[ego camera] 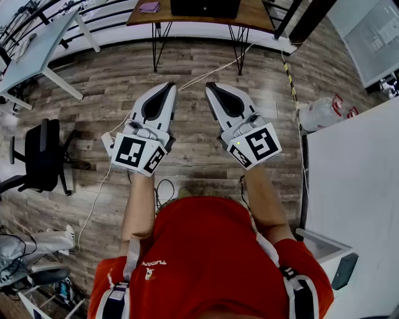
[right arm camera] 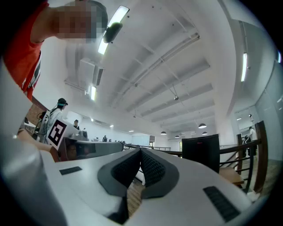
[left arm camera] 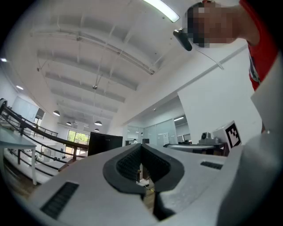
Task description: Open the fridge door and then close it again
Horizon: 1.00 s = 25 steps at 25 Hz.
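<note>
My left gripper point(ego camera: 168, 86) and right gripper point(ego camera: 210, 86) are held side by side in front of the person's red shirt, over a wooden floor. Both point away from the body and slightly upward. In the left gripper view the jaws of the left gripper point(left arm camera: 141, 148) meet with nothing between them. The right gripper point(right arm camera: 140, 152) looks the same in its own view: shut and empty. A black box-like cabinet point(ego camera: 204, 6) stands on a wooden table straight ahead. The same black cabinet point(left arm camera: 105, 143) point(right arm camera: 200, 152) shows beyond the jaws in both gripper views; I cannot tell whether it is the fridge.
A large white surface point(ego camera: 355, 180) fills the right side, close to the right arm. A black office chair point(ego camera: 43, 156) stands to the left, and a white table point(ego camera: 37, 43) at the far left. Cables point(ego camera: 100, 187) trail over the floor. A clear plastic bottle point(ego camera: 321, 112) lies at the right.
</note>
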Available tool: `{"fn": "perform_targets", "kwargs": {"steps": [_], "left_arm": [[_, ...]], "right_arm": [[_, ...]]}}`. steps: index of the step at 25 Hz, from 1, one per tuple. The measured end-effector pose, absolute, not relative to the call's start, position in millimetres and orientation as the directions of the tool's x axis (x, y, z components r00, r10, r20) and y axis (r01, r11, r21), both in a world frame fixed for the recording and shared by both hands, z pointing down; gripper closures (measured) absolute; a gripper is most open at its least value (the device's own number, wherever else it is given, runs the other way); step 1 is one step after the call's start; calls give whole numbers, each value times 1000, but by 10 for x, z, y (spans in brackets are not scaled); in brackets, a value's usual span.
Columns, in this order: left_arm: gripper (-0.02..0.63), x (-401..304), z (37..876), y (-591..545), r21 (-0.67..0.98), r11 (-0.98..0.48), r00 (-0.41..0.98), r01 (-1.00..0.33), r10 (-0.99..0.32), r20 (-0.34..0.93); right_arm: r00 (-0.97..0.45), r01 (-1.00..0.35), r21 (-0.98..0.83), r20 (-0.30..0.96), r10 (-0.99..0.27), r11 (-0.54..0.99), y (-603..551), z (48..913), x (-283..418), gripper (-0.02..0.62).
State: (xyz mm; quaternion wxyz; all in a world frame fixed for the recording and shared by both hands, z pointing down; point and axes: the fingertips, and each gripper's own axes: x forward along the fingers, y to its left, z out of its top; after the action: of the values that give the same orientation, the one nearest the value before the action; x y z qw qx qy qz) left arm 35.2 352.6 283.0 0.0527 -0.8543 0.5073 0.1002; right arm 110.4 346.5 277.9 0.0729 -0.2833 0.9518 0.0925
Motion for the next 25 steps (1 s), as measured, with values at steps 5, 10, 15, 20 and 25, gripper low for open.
{"fn": "perform_targets", "kwargs": {"steps": [5, 10, 15, 20, 25], "left_arm": [[597, 66, 2873, 3521, 8, -485, 470, -874, -852, -231], [597, -186, 2950, 3471, 22, -490, 471, -872, -850, -237], [597, -445, 3049, 3274, 29, -479, 461, -878, -859, -223], [597, -659, 3128, 2838, 26, -458, 442, -889, -871, -213], [597, -859, 3196, 2150, 10, -422, 412, -906, -888, -205]], "right_arm": [[-828, -550, 100, -197, -525, 829, 3448, 2835, 835, 571], [-825, -555, 97, -189, -533, 826, 3404, 2935, 645, 571], [-823, -557, 87, -186, -536, 826, 3135, 2993, 451, 571], [-831, -544, 85, -197, -521, 835, 2663, 3067, 271, 571], [-843, -522, 97, -215, -494, 848, 1928, 3125, 131, 571]]}}
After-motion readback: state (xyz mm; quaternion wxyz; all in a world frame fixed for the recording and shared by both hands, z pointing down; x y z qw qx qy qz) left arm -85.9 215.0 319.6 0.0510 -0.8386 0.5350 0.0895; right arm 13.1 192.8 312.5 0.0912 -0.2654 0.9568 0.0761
